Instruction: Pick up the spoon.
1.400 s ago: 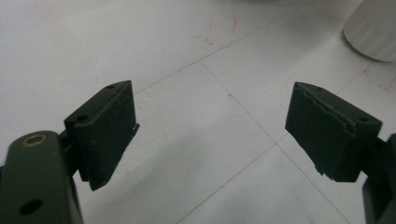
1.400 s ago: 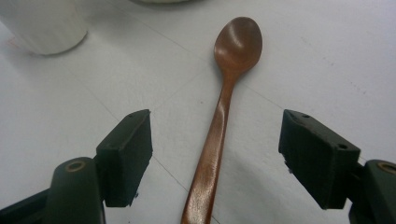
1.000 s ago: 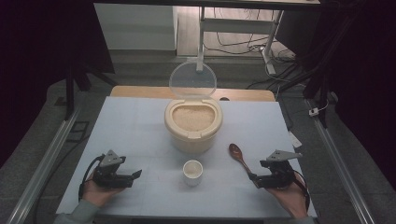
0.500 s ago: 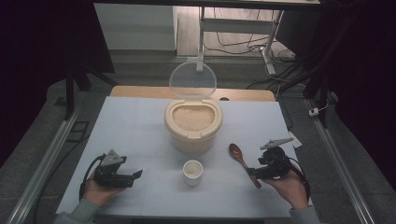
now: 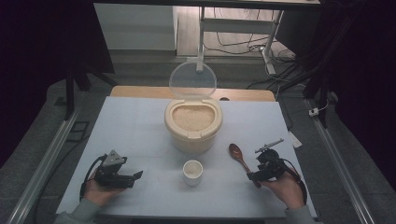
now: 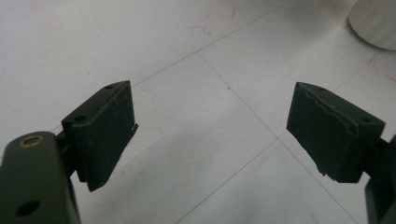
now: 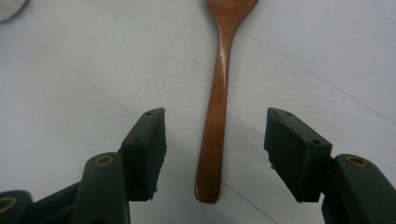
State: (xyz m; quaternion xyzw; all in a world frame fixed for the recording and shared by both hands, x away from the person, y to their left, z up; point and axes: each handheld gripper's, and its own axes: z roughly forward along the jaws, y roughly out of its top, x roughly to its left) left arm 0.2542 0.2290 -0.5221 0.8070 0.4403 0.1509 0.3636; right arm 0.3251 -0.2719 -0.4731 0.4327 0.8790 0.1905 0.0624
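The right gripper (image 7: 212, 154) has its jaws spread wide and holds nothing. The handle of the spoon (image 7: 217, 116) lies between them on the table (image 7: 70, 79), and neither jaw touches it. The handle end is level with the fingertips; the bowl end points away, toward the top of the right gripper view. From above, the spoon (image 5: 240, 157) lies to the right of the cup (image 5: 192, 171), with its bowl end nearer the rice box (image 5: 193, 125).

I judge the spoon to be wooden, so light and stiff; it should not bend or break under the jaws. Its surface looks smooth and a little shiny, so it may slip or turn if the hold is weak. The handle is thin and lies flat, so the jaws must go down almost to the table to catch it. The best place to hold seems the lower part of the handle, a little above its end.

The left gripper (image 6: 212, 135) is also wide open with nothing in it, above bare table; the edge of the cup shows at the top right of its view. In the high view it (image 5: 134, 176) rests at the near left.

Compared with half a second ago, the right gripper (image 5: 251, 177) has moved closer to the spoon handle. The left one, the cup and the rice box, with its lid (image 5: 192, 80) up, have not changed.
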